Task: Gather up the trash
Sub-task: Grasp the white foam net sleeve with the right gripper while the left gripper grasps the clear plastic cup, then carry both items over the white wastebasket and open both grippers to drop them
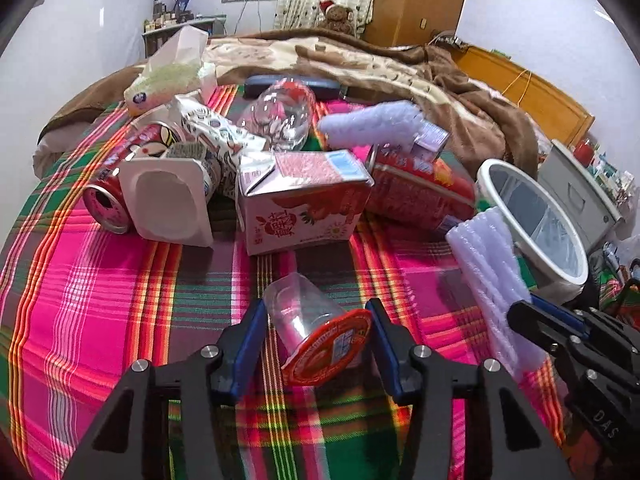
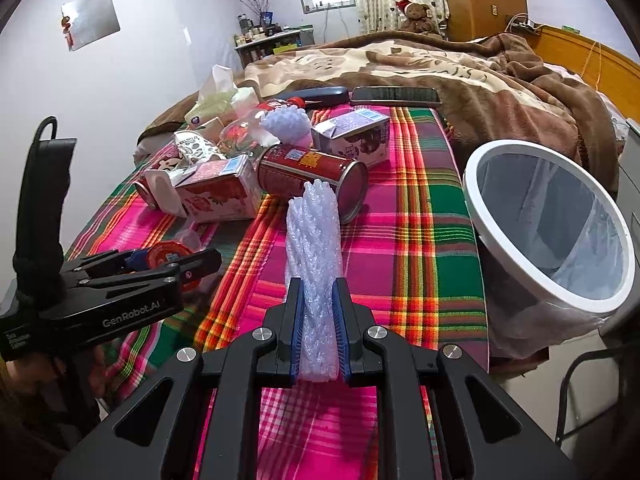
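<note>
Left wrist view shows the bed (image 1: 100, 280) with its bright plaid cover, and a white bin (image 1: 536, 224) at the right edge. A heap of trash lies ahead: a pink carton (image 1: 304, 200), 2 red cans and a white cup. The clear cup (image 1: 316, 332) lies on its side, red lid toward the camera, between the left claw (image 1: 318, 344) pads, which touch its lid. The right claw (image 2: 318, 332) is clenched on the bubble wrap roll (image 2: 314, 256), which points away toward the heap.

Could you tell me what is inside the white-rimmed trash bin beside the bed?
The trash bin is lined with a thin clear bag. No trash shows in the part visible; its bottom is hidden by the rim and the glare.
</note>
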The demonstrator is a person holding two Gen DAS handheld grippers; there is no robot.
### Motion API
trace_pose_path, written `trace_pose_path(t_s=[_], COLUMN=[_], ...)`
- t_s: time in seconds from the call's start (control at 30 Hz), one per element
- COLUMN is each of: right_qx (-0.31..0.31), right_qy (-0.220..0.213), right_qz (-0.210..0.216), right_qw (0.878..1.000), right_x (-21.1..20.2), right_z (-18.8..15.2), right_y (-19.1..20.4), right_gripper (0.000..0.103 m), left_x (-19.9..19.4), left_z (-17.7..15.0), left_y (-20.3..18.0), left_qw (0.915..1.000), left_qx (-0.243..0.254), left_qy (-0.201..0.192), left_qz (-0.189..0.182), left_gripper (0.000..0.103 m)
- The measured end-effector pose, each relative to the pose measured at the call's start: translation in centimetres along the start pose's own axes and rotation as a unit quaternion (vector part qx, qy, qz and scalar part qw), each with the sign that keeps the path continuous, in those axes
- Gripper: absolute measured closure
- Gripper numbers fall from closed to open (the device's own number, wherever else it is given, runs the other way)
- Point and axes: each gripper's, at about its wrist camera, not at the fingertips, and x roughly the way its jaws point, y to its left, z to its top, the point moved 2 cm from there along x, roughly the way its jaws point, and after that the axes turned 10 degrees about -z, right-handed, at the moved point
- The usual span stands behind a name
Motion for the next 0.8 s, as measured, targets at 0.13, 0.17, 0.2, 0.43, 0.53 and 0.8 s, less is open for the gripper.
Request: trace_pose_path(t_s=[0.13,0.17,0.2,0.43,0.53,0.8], right_qx=[0.002,0.002,0.002,0.022,0.036,0.065], right_qy=[-0.007,-0.010,-0.013,-0.040,-0.048,-0.071], right_qz=[0.006,0.007,0.007,-0.009,-0.020,-0.067], right_qw=[1.000,1.000,1.000,0.999,0.998,0.993], right_x=[-0.6,-0.9,-1.1,-2.9,-3.3,-4.3], right_z=[0.0,0.0,0.0,1.1,1.6,3.3], right_y=[-0.1,-0.1,-0.2,-2.0,-3.4,-7.3], right_gripper=[0.088,0.088,0.088,0.088,0.088,0.088], left_x=[-1.7,-2.1,-2.6,-4.6,-4.6,-3.5], left_z=[0.1,0.3,0.4,2.1,3.3,5.9], left_y=[-0.8,-0.9,-1.1,-3.4,-4.7,-9.8], left_qw=[0.9998,0.9997,0.9996,0.9975,0.9965,0.9908], left_qx=[0.010,0.011,0.014,0.044,0.055,0.103], left_qy=[-0.016,-0.021,-0.026,-0.054,-0.060,-0.076], left_qz=[-0.002,-0.003,-0.004,-0.009,-0.014,-0.044], left_gripper=[0.052,0.052,0.052,0.052,0.052,0.052])
